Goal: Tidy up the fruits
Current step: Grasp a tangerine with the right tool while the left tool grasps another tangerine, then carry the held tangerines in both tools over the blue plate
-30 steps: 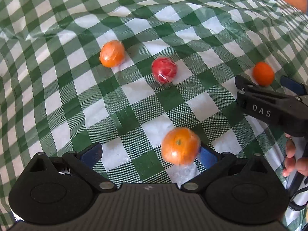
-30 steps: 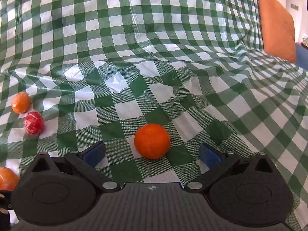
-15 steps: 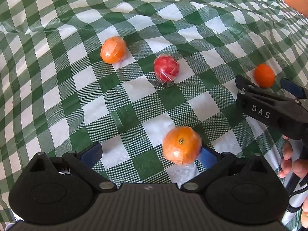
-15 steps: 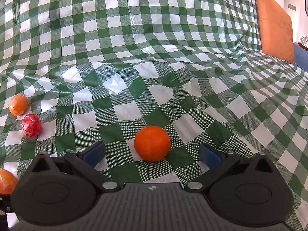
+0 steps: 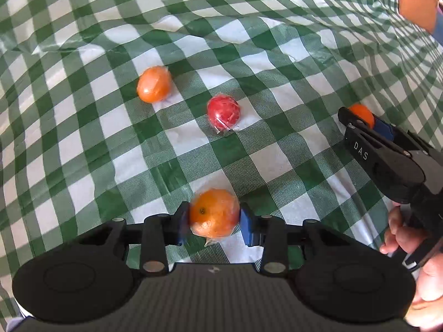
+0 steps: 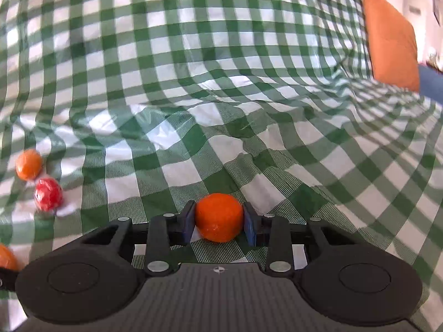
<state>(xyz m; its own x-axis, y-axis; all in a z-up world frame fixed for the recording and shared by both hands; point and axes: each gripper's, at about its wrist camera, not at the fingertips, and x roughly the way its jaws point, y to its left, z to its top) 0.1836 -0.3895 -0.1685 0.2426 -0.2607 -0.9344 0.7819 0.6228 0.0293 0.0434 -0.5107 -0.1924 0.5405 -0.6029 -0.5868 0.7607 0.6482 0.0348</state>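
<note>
A plastic-wrapped orange (image 5: 214, 213) lies low on the checked cloth, and my left gripper (image 5: 214, 222) is closing on it, both blue pads pressed to its sides. A smaller bare orange (image 6: 219, 217) sits between the closing jaws of my right gripper (image 6: 218, 222), whose pads touch it left and right. In the left wrist view the right gripper (image 5: 368, 123) shows at the right edge around that small orange (image 5: 360, 114). Farther back lie another wrapped orange (image 5: 154, 84) and a wrapped red fruit (image 5: 223, 113), also seen as orange (image 6: 28, 164) and red fruit (image 6: 48, 194).
The green and white checked cloth (image 5: 83, 138) is wrinkled and rises in folds behind the fruits. An orange cushion (image 6: 393, 49) stands at the far right. A person's hand (image 5: 398, 229) holds the right gripper's handle.
Both grippers went from wide open to closed around their oranges. The left gripper shifted slightly so the wrapped orange sits centred between its pads.
</note>
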